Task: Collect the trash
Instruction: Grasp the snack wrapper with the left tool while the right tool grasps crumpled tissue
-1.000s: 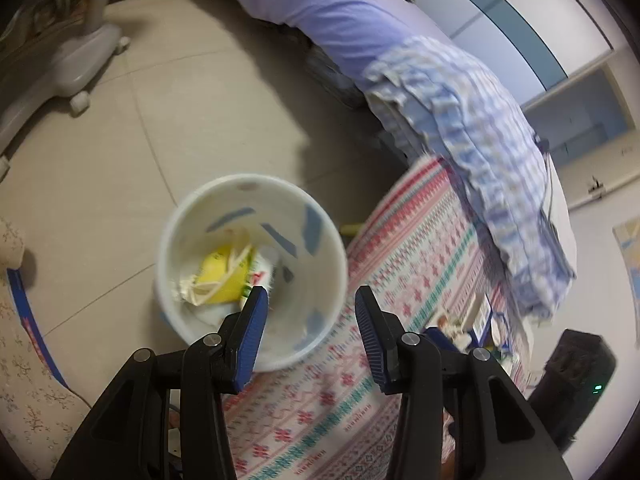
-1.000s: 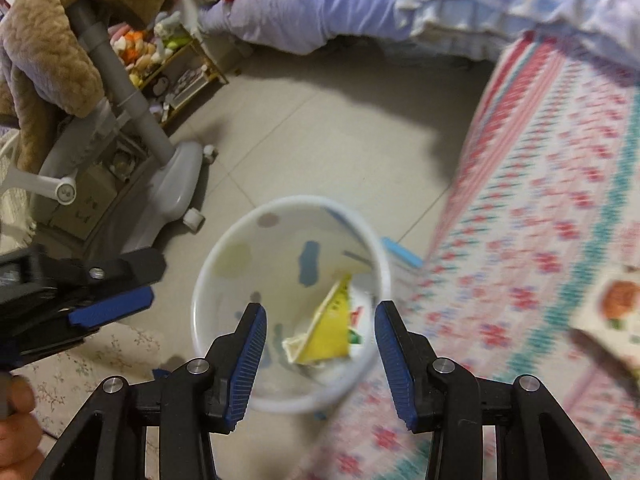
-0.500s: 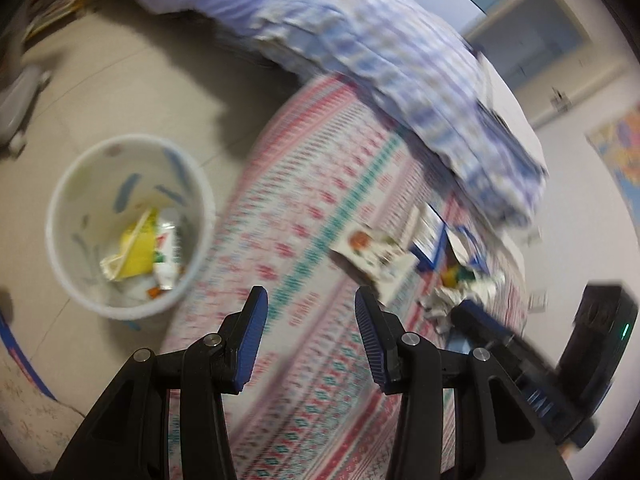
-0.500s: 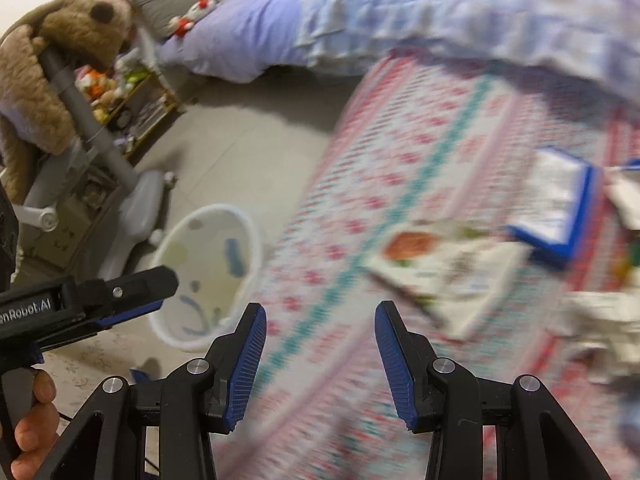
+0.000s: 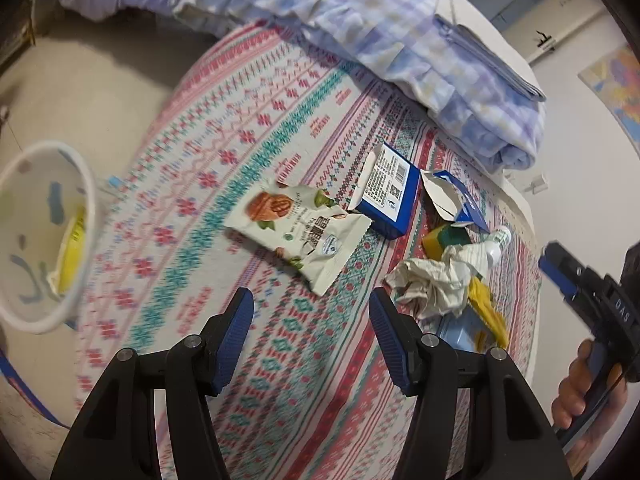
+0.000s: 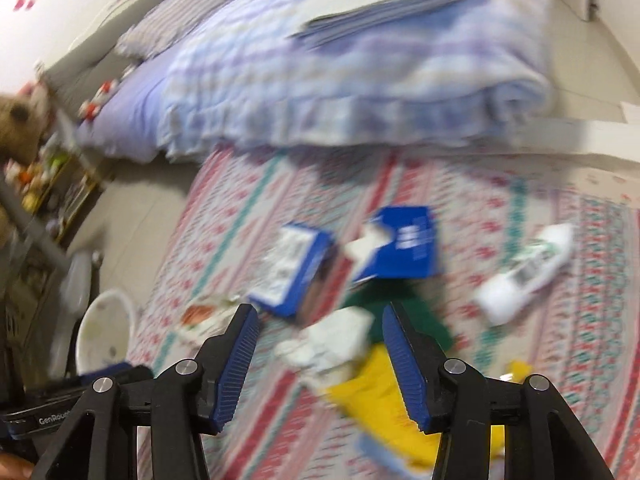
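Note:
Litter lies scattered on a patterned rug (image 5: 248, 128). A white snack bag (image 5: 298, 230) lies just beyond my left gripper (image 5: 311, 338), whose jaws are opening with nothing between them. Further right are a blue box (image 5: 390, 196), a torn blue carton (image 5: 454, 200), crumpled paper (image 5: 436, 284), a yellow wrapper (image 5: 488, 312) and a white tube (image 5: 498, 244). The white bin (image 5: 44, 236) stands at the left and holds yellow trash. My right gripper (image 6: 320, 364) hovers over the crumpled paper (image 6: 336, 340) and the yellow wrapper (image 6: 376, 396), its jaws opening and empty. The view is blurred.
A bed with a lilac sheet and a checked blanket (image 5: 400, 32) borders the rug at the back. Bare tile floor (image 5: 80, 80) lies to the left by the bin. A hand holding the right gripper's handle (image 5: 588, 364) shows at the right edge. A toy shelf (image 6: 52, 184) stands far left.
Both grippers have swung away from above the bin, rightward over the rug, to the scattered litter. The bin now sits at the left edge. Both pairs of jaws stand a little wider.

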A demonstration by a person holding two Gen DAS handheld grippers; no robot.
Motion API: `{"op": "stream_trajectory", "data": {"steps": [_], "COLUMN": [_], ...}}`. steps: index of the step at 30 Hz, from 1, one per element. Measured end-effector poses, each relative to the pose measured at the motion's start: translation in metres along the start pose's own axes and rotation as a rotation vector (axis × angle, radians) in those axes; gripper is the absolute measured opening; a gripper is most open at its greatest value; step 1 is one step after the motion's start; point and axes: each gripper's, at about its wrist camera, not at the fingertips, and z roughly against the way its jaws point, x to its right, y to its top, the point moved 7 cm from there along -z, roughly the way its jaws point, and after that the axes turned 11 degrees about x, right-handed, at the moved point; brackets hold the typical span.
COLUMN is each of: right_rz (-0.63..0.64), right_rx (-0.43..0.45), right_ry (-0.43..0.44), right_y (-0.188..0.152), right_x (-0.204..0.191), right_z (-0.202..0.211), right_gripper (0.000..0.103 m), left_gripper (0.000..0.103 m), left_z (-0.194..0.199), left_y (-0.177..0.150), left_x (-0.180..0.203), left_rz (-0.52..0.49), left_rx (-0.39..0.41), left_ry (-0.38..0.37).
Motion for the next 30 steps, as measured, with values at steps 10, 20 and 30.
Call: {"op": "stream_trajectory", "data": {"steps": [10,20,30], "right_rz": [-0.123,-0.193,-0.005], "right_rx": [-0.036,-0.079,-0.101], "right_ry": [-0.057,-0.110,-0.082], "right_y": [0.008,0.001,-0.011], "right_x": [0.055,0.081,0.044], "right_z": [-0.008,-0.018,-0.028], "right_gripper": [0.057,0.057,0.057], "left_gripper": [0.063,0.011,0.004], "left_z": [-0.047,-0.062,-0.026], "left_y": [0.002,0.006,0.014], "left_x": [0.006,0.010,0.027], "left_rz": [0.045,0.052,0.007], "left_rx": [0.004,0.055,0.119], "left_ry": [0.051,0.066,0.010]}}
